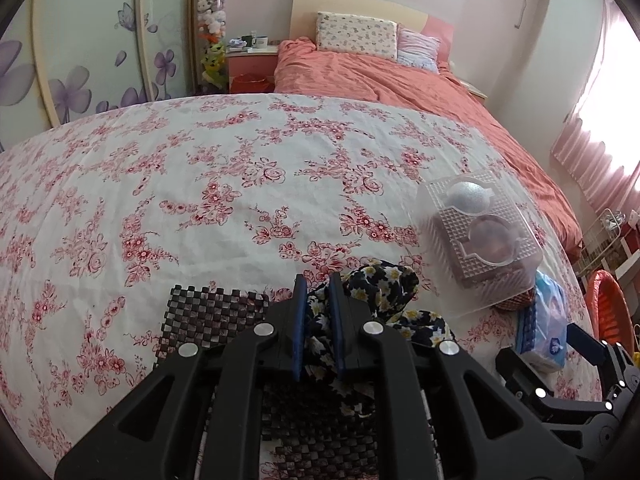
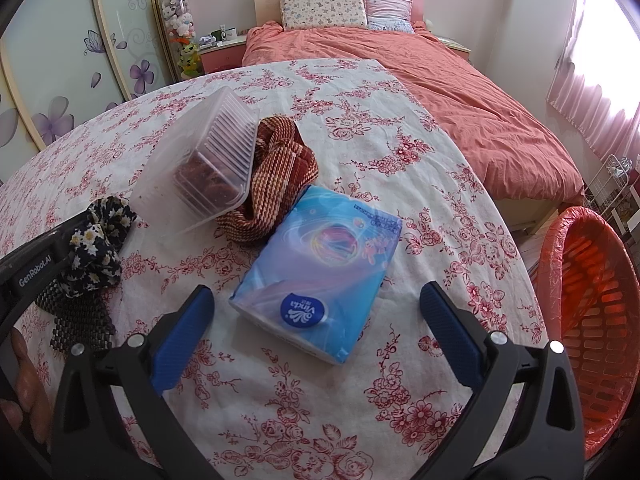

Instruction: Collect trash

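On the table [image 2: 400, 420]: one tissue pack [image 2: 320, 264], one plastic box [image 2: 200, 160], one striped cloth [image 2: 280, 168]. Left tongs [image 1: 319, 312] pinch one flowered cloth [image 1: 384, 284]; right tongs [image 2: 316, 332] gape beside one orange basket [image 2: 592, 308].

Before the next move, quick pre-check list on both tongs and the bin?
1. Left tongs shut on the floral cloth: ok.
2. Cloth lifted off the woven mat: cannot tell.
3. Right tongs open, holding nothing: ok.
4. Tissue pack between the right tongs' fingers: ok.
5. Orange basket in view at the table's right edge: ok.
6. Clear plastic box leaning on the striped cloth, may shift: not ok.
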`<action>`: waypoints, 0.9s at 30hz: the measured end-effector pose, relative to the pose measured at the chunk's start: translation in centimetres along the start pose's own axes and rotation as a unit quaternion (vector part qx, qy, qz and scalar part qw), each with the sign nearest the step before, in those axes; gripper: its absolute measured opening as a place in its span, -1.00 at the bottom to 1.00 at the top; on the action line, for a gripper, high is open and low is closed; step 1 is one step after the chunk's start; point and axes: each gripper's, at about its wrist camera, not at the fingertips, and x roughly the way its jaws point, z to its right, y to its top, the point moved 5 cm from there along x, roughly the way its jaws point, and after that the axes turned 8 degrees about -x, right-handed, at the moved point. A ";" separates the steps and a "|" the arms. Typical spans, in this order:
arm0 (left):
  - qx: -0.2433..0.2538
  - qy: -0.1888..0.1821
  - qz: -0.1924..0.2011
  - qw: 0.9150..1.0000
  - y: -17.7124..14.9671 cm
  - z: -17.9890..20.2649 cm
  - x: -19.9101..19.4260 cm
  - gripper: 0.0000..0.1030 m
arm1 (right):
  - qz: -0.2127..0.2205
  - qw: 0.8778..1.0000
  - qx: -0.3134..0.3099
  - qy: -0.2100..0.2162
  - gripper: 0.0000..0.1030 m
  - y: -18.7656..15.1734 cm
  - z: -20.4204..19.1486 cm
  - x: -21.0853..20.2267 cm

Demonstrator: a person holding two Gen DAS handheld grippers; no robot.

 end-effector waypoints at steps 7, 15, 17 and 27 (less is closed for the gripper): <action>0.008 -0.008 -0.004 1.000 0.1 -0.1 0.0 -0.74 | 0.000 1.000 0.000 0.000 0.93 0.0 0.0 0.0; 0.016 -0.026 -0.022 0.999 1.0 -0.1 -0.1 -0.74 | 0.000 1.000 0.000 0.000 0.93 0.0 0.0 0.0; 0.023 -0.024 -0.022 0.999 1.0 0.1 -0.1 -0.74 | 0.000 1.000 0.000 0.000 0.93 0.0 0.0 0.0; 0.020 -0.029 -0.022 0.999 0.6 0.2 0.1 -0.62 | 0.000 1.000 0.000 0.000 0.93 0.0 0.0 0.0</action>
